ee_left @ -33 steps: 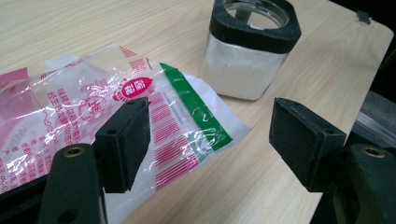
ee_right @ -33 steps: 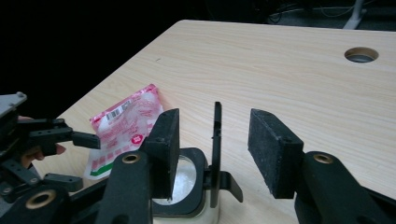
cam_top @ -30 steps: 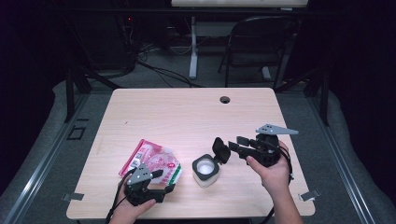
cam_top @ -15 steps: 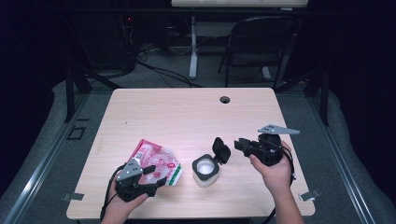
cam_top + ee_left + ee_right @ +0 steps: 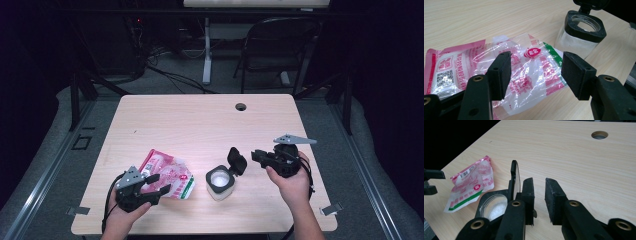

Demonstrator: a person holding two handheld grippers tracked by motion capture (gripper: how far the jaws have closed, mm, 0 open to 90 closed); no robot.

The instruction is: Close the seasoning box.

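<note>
One pink pouch [image 5: 167,174] and one lidded jar [image 5: 220,182] lie on the desk [image 5: 200,125], with two grippers in hand; behind stands what looks like one dark folding chair [image 5: 277,47].

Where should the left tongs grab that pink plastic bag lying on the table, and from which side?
Grip the pink bag at its clear, crinkled end nearest the open jar. That end looks flat and puckers up off the table, so a jaw could probably slide under it. Come in low from the person's side, where the left tongs stand open astride it.
</note>
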